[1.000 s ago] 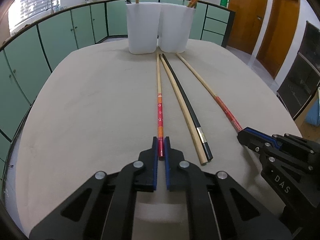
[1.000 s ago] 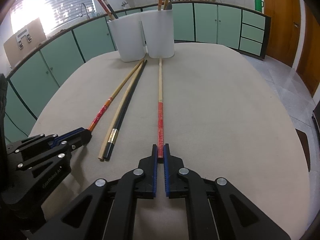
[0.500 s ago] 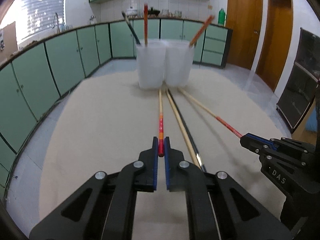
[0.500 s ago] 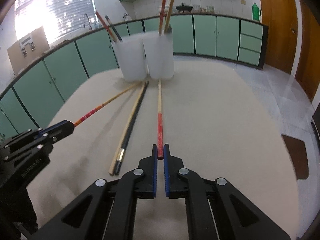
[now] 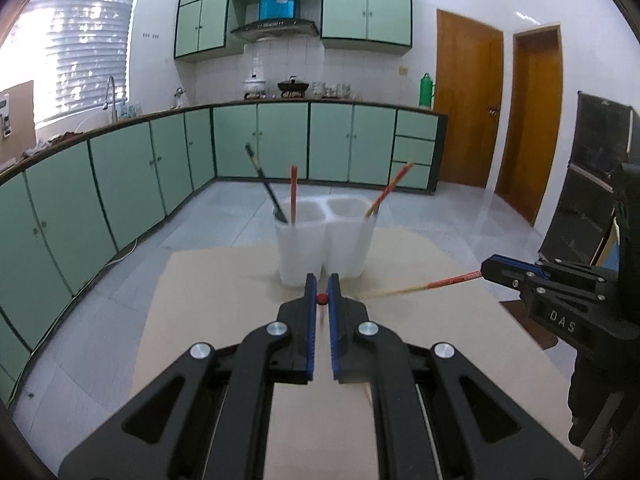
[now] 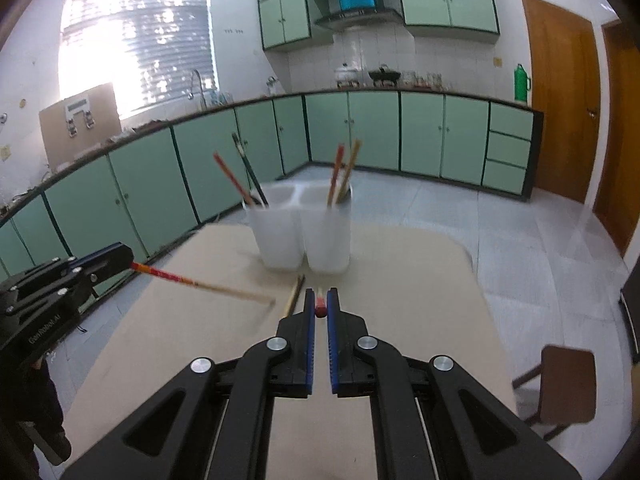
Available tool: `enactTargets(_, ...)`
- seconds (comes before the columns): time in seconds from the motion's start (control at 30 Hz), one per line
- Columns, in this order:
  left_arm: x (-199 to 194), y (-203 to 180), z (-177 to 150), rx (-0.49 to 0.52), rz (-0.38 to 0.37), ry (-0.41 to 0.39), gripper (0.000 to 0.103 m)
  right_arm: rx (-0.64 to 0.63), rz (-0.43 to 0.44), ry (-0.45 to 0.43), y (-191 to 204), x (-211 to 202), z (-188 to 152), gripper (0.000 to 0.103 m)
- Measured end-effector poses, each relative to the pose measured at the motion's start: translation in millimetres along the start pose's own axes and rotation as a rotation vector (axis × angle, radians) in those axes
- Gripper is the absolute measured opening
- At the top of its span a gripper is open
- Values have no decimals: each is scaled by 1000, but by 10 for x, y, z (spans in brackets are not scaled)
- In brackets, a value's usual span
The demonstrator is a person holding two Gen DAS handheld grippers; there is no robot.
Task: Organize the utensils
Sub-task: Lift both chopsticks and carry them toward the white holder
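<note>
1. Blue-padded fingers (image 5: 308,320) of the left gripper (image 5: 321,285) clamp a red-ended chopstick (image 5: 321,298) — lifted above the worktop (image 5: 208,304).
2. Right gripper (image 6: 318,298) likewise pinches its own chopstick (image 6: 319,307).
3. White twin holder (image 6: 304,232) stands ahead, chopsticks upright inside.

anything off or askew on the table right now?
Two loose chopsticks, one pale, one dark, lie flat on the table before the white holder, not standing in it. Otherwise nothing: left gripper and right gripper each clamp a red-ended chopstick.

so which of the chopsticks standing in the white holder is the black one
The black chopstick in the left compartment of the white plastic holder, leaning left. The red-ended ones beside it and in the right compartment aren't black.
</note>
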State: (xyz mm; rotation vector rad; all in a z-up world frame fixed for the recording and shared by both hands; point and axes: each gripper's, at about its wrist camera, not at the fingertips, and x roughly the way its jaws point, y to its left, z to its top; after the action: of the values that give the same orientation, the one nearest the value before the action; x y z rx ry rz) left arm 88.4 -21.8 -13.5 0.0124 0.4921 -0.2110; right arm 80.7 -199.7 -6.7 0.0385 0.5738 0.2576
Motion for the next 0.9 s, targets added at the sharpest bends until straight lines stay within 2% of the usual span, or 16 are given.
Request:
enactTargets(0.3, 74, 22, 304, 9, -50, -27, 5, -11, 100, -12, 19, 24, 439, 6)
enactTargets(0.53, 53, -13, 499, 21, -78, -65, 5, -80, 137, -48, 160, 9, 795, 6)
enactTargets(0.7, 19, -12, 749, 36, -78, -124, 5, -109, 142, -113, 204, -64, 1139, 6)
enactTargets(0.9, -31, 31, 1216, 45, -50, -247, 5, -123, 110, -224, 206, -168, 1690, 6)
